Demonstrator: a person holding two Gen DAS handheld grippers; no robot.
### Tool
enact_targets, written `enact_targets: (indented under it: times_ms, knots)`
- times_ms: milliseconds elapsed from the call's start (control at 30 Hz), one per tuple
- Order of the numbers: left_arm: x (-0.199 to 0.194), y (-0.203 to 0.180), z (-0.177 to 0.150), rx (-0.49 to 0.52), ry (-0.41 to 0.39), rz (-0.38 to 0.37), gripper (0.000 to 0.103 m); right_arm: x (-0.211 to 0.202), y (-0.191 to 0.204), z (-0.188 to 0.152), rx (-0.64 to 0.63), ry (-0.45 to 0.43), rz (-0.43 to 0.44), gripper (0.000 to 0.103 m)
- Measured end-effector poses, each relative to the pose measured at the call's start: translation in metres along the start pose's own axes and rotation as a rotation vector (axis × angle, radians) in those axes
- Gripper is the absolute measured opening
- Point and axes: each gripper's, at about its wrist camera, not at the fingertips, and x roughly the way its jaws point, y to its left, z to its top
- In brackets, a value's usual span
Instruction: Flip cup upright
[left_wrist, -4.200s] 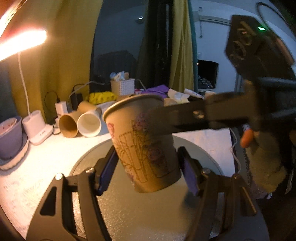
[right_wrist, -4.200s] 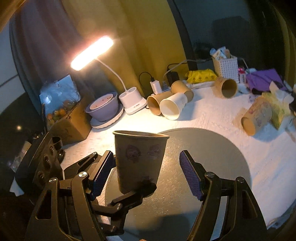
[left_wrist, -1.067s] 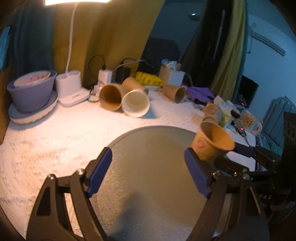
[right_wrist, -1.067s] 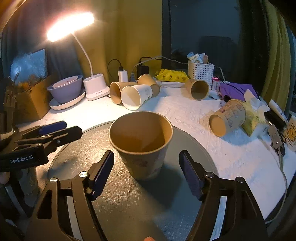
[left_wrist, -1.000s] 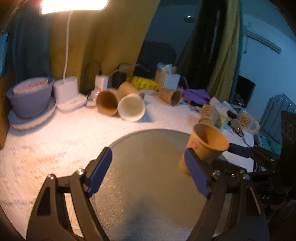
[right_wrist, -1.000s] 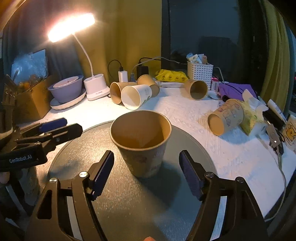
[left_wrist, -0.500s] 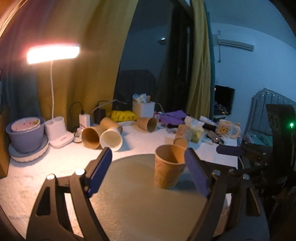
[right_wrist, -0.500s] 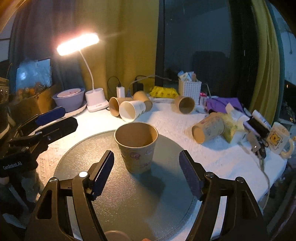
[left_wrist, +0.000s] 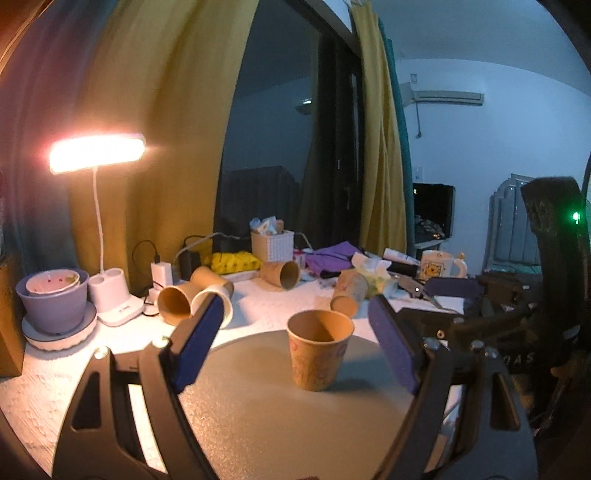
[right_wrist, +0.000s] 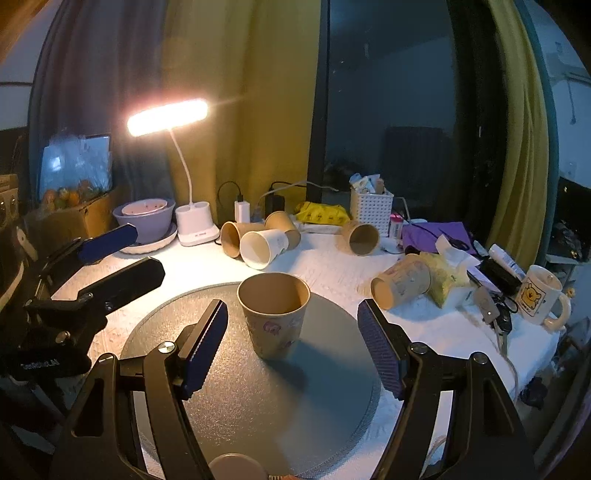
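The cup (right_wrist: 273, 312) stands upright on the round mat (right_wrist: 332, 398), ahead of both wide-open, empty grippers: left gripper (left_wrist: 299, 345), right gripper (right_wrist: 293, 347).

Paper cups: six, one upright (right_wrist: 273, 314) and five on their sides. Claws: two, left claw (left_wrist: 295, 347) and right claw (right_wrist: 291, 343). Desk lamp (right_wrist: 168, 116): one. Mug (right_wrist: 539, 299): one. White basket (right_wrist: 371, 210): one.

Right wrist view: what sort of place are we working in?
Probably a bedroom or home desk at night: a lit desk lamp by yellow curtains, a cartoon mug, and the paper cup upright on a round grey mat.
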Motion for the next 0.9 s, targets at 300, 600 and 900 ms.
enact_targets:
  times_ms: [300,600,900]
  knots:
    - [0.004,-0.001,-0.002,0.006,0.013,0.023,0.082,0.004,-0.012,-0.006,0.036,0.013,-0.011,0.076]
    - [0.002,-0.003,-0.002,0.025,0.014,0.034,0.088,0.008,-0.014,-0.008,0.043,0.023,-0.012,0.076]
    - [0.003,-0.002,-0.001,0.029,0.01,0.042,0.088,0.007,-0.015,-0.008,0.042,0.024,-0.012,0.076]
